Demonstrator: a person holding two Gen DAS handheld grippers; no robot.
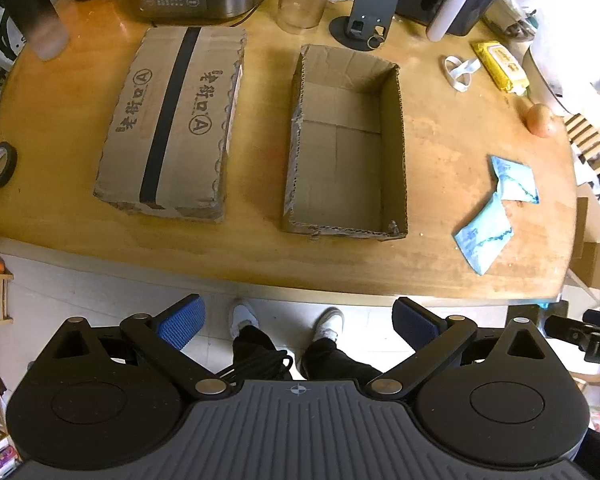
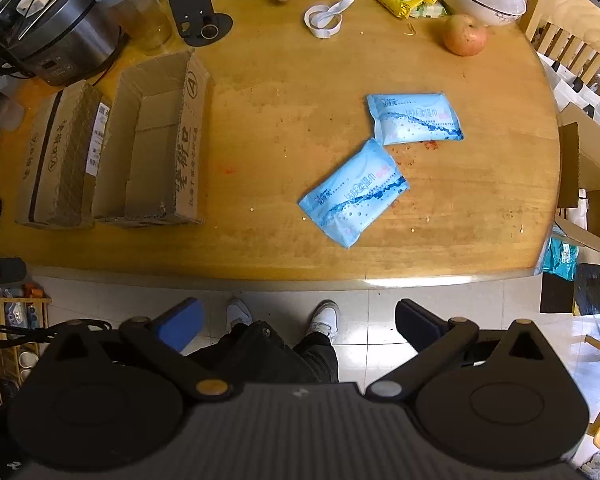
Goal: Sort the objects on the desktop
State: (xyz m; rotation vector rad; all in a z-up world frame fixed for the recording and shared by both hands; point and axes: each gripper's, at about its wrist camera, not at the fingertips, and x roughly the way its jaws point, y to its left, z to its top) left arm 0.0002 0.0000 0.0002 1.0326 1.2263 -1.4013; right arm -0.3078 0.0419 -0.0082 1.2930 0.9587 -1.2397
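Lying beside the box [image 1: 346, 148], black tape [image 1: 0, 164] shows clearly leftward only.

Readable print: carton marks and little else.

From my feeds I can read a circled "A" twice on the closed cardboard box [image 1: 168, 120], either side of its black tape, beside rows of Chinese characters. The open cardboard box [image 2: 156, 140] carries the same circled "A" and large characters on its outer wall. The two blue packets [image 2: 414, 118] [image 2: 354, 192] bear Chinese print too small for me to make out. A teal packet [image 2: 560, 258] past the tabletop edge has a small label reading "250".
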